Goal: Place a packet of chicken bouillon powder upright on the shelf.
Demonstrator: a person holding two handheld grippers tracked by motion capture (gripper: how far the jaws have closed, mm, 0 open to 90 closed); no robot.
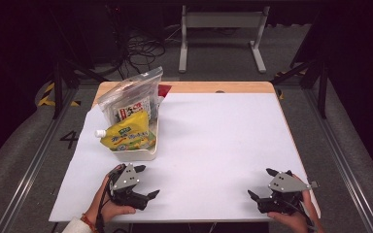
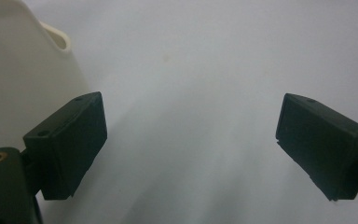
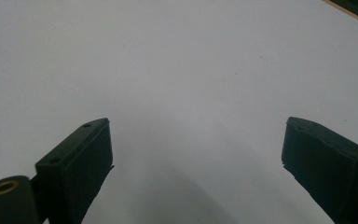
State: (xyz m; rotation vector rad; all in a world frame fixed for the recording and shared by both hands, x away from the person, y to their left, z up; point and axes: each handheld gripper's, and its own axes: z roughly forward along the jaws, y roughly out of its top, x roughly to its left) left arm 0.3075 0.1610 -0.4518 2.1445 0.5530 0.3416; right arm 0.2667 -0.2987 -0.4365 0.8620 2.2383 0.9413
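Both claws spread wide and empty, left claw (image 1: 143, 182) near white tub (image 1: 135, 154), right claw (image 1: 262, 183) well apart

Bright white table under overhead light, dark surroundings, close-ups softly blurred.

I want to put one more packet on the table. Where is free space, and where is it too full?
The white table cover is bare from the white bin across to its right edge, and down between the left gripper and the right gripper, both open and empty. It is crowded at the far left: the bin holds a yellow pouch and a clear bag.
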